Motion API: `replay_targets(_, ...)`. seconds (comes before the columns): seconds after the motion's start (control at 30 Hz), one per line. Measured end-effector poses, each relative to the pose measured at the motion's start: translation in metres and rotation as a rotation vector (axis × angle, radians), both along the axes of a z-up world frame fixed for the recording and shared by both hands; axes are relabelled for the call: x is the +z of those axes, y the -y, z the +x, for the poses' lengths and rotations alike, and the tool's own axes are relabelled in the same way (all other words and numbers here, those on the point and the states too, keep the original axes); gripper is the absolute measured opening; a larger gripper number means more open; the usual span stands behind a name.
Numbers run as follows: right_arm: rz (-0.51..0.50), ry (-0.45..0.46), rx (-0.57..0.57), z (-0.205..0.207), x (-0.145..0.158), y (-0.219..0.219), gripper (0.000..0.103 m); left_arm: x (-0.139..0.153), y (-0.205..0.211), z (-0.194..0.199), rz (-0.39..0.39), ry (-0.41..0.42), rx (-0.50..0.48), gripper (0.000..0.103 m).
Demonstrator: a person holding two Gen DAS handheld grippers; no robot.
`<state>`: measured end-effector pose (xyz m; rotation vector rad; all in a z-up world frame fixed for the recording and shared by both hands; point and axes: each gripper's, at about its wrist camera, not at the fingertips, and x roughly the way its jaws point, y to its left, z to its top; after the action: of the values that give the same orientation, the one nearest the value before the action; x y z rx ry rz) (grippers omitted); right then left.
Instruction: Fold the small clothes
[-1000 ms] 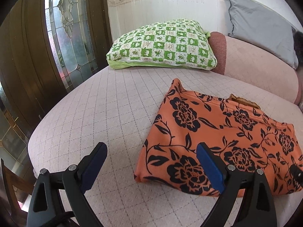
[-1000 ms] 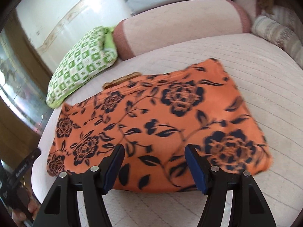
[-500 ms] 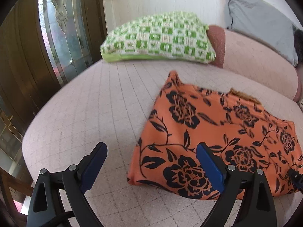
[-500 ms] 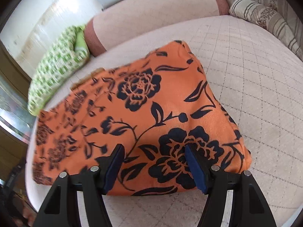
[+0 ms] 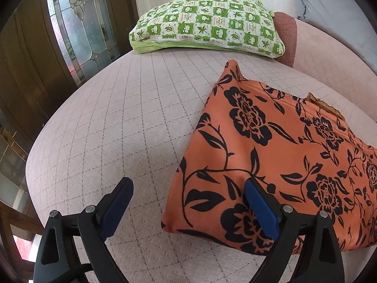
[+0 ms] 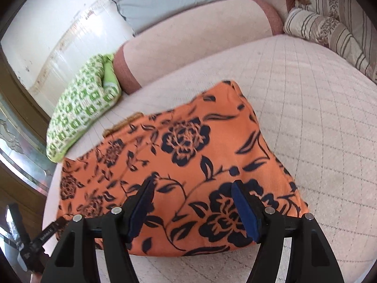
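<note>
The orange floral garment (image 5: 278, 155) lies folded flat on the quilted pink mattress (image 5: 132, 122), a brownish trim peeking from its far edge.

The left claw (image 5: 186, 200) is spread wide with nothing pinched. The garment's near left corner sits just ahead of it, between the two fingers; its right finger (image 5: 259, 210) overlaps the cloth in the view, its left finger is over bare mattress. Whether the right one touches the fabric cannot be told.

The right claw (image 6: 192, 205) is also spread, both blue pads over the garment's near edge toward its right corner; no fabric is gripped between them, and contact cannot be told.

Far ahead of the left claw lies a green checked pillow (image 5: 207, 26), with a pink bolster (image 6: 188, 47) and a grey pillow (image 6: 169, 2) beyond. Striped cushions (image 6: 329, 30) lie ahead and right of the right claw.
</note>
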<state>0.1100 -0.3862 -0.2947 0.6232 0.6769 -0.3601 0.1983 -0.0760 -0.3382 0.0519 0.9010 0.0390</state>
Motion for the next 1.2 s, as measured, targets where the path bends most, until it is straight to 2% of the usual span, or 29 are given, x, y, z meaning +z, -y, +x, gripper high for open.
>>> replay_targets(0.17, 0.047, 0.041, 0.047, -0.005, 0.004, -0.005, 0.072, 0.006, 0.0, -0.013, 0.005, 0.034, -0.017, 0.095)
replay_targets(0.37, 0.051, 0.073, 0.074, -0.026, 0.012, -0.013, 0.072, 0.017, -0.004, -0.029, 0.046, 0.098, -0.029, 0.095)
replay_targets(0.57, 0.147, 0.072, 0.054, -0.049, 0.002, -0.006, 0.072, 0.019, -0.012, -0.033, 0.039, 0.089, -0.024, 0.095)
replay_targets(0.63, 0.206, 0.07, 0.054, -0.054, -0.005, -0.003, 0.072, 0.019, -0.017, -0.037, -0.011, 0.049, -0.031, 0.095)
replay_targets(0.8, 0.429, 0.069, 0.056, -0.064, -0.033, 0.002, 0.072, 0.0, -0.036, -0.05, -0.256, -0.121, -0.029, 0.095)
replay_targets(0.87, 0.487, 0.075, 0.045, -0.061, -0.041, 0.004, 0.072, -0.006, -0.039, -0.043, -0.282, -0.153, -0.006, 0.095)
replay_targets(0.93, 0.481, 0.095, 0.043, -0.059, -0.039, 0.003, 0.072, -0.012, -0.043, -0.034, -0.3, -0.177, 0.023, 0.095)
replay_targets(1.0, 0.455, 0.121, 0.05, -0.056, -0.033, 0.0, 0.072, -0.02, -0.046, -0.026, -0.378, -0.215, 0.029, 0.095)
replay_targets(1.03, 0.434, 0.133, 0.058, -0.054, -0.03, -0.002, 0.072, -0.022, -0.046, -0.023, -0.39, -0.217, 0.04, 0.095)
replay_targets(1.1, 0.402, 0.147, 0.069, -0.049, -0.026, -0.006, 0.072, -0.019, -0.041, -0.02, -0.43, -0.176, 0.04, 0.095)
replay_targets(1.17, 0.405, 0.146, 0.079, -0.043, -0.027, -0.01, 0.072, -0.019, -0.034, -0.013, -0.517, -0.176, 0.011, 0.095)
replay_targets(1.2, 0.412, 0.14, 0.086, -0.04, -0.029, -0.012, 0.072, -0.021, -0.029, -0.01, -0.519, -0.175, 0.004, 0.095)
